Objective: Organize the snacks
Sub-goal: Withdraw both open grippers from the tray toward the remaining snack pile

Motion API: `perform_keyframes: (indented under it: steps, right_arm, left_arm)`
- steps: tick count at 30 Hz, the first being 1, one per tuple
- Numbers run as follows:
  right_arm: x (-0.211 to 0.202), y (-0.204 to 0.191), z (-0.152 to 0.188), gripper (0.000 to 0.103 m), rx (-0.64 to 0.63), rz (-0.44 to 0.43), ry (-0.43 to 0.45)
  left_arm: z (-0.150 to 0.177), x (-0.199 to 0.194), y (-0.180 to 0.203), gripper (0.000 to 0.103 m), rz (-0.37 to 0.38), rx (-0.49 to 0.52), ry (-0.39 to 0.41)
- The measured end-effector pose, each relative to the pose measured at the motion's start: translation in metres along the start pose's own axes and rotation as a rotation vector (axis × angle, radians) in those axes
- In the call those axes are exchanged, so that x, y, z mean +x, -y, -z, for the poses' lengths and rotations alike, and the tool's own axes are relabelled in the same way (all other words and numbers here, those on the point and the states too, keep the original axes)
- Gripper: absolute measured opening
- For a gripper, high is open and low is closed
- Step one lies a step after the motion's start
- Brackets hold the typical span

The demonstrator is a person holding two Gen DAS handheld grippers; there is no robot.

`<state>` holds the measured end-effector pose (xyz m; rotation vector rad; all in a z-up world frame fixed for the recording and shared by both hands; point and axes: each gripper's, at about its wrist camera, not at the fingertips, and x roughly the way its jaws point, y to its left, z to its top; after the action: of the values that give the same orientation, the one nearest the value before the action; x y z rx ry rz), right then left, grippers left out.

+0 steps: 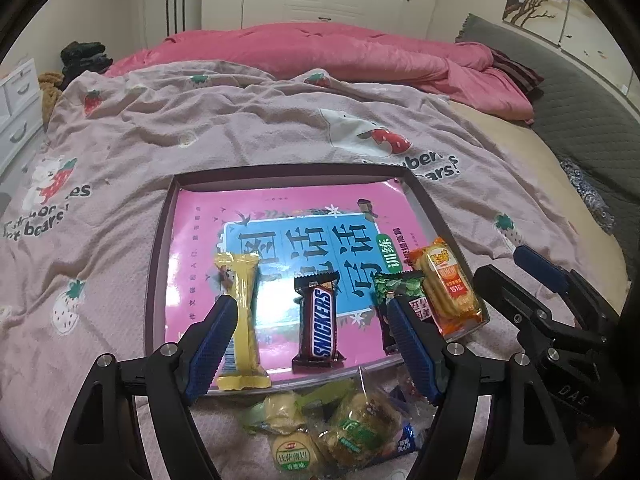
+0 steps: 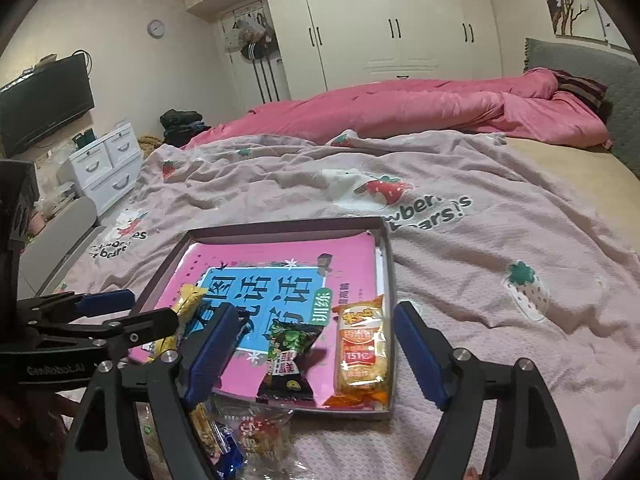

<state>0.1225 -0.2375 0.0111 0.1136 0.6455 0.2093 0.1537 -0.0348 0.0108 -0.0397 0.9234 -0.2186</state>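
While both claws gape empty, four snacks (image 1: 319, 322) lie in one tray (image 1: 158, 248).

- The pile of loose snacks (image 1: 340, 432) in clear wrappers runs under the bottom edge of the left wrist view, and its small print is too blurred to read.
- In the right wrist view the left gripper (image 2: 120, 312) hides most of the yellow bar (image 2: 188, 300).
- The Snickers bar (image 1: 320, 320) is fully hidden in the right wrist view, behind a blue finger pad (image 2: 212, 356).
- The dark green packet (image 1: 394, 300) is partly covered by a blue pad (image 1: 412, 344).
- Small print on the pink book (image 1: 200, 248) is unreadable.
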Motion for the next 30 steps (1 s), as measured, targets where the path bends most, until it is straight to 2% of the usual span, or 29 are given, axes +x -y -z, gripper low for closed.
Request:
perform_keyframes:
  steps: [12,30]
  right_arm:
    - [-0.014,0.01,0.007,0.083,0.024,0.032,-0.001]
    - [-0.028,-0.015,0.026,0.085,-0.029,0.025,-0.01]
  left_arm:
    - [0.007,-0.022,-0.012,0.079,0.003,-0.007,0.013]
    - [0.02,-0.04,-0.024,0.079,0.013,-0.015,0.016]
